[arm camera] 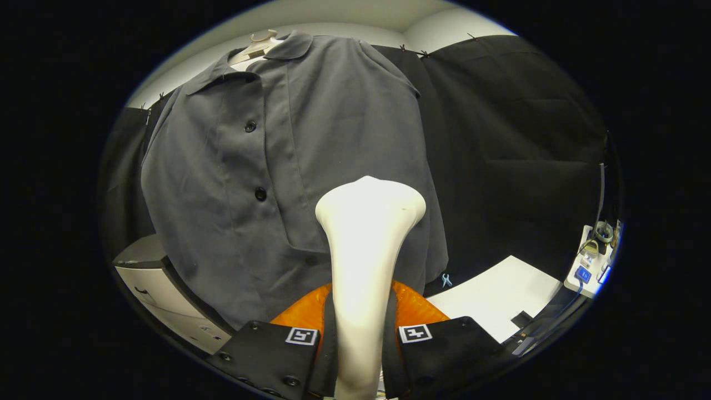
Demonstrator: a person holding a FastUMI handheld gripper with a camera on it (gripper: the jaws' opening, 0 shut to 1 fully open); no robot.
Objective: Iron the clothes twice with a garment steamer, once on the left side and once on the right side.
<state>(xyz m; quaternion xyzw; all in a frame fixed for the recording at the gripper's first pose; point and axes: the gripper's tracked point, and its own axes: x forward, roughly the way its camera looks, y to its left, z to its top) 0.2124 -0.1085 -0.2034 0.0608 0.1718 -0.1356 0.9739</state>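
The claw (358,339) is closed on the pale cream plastic handle of the garment steamer (366,233), one finger pressing each side of the slim neck, so the tool stands up rigidly between them and points the way the claw points. Its broad flared head rises just ahead of the fingers and faces the cloth, which is what a steaming pass needs; whether the head touches the fabric or hangs just off it cannot be told from here. An orange ribbed part (414,305) of the claw body shows behind the handle. Beyond the head hangs the dark grey buttoned shirt (278,144) on a pale mannequin form (256,47), draped full length so both front panels lie flat and reachable. The head sits low on the panel right of the button placket, likely a stroke on that side. A white desk (500,294) lies beyond, beside the shirt's hem.
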